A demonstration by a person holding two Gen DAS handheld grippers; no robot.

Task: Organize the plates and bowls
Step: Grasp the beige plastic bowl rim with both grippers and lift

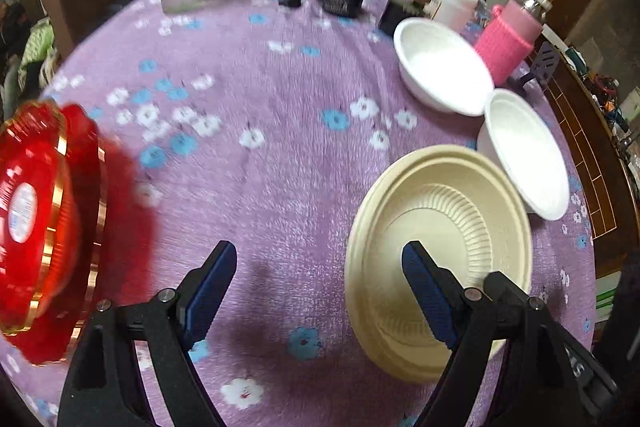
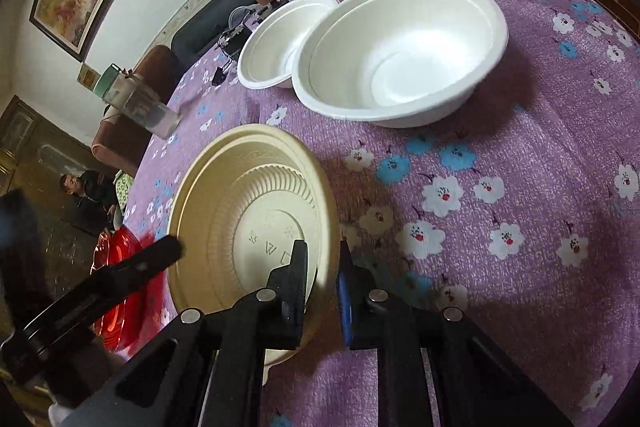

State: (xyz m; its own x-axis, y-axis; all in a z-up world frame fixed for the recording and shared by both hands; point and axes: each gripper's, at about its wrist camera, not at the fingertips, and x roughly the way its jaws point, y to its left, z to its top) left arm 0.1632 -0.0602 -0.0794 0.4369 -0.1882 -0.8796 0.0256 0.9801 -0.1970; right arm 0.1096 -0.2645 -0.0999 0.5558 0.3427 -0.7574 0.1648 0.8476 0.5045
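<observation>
Left gripper black with blue ribbed pads, silver pivot screws, right gripper alike

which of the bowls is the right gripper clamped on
The cream ribbed bowl, nearest the camera: the right gripper is shut on its rim. Both white bowls, the near one and the far one, sit untouched.

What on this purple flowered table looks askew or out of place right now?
The nearer white foam bowl sits tilted, its rim overlapping the farther white foam bowl instead of nesting in it. The cream ribbed plastic bowl is also tipped, its rim pinched by the right gripper. Nothing looks spilled or broken.
</observation>
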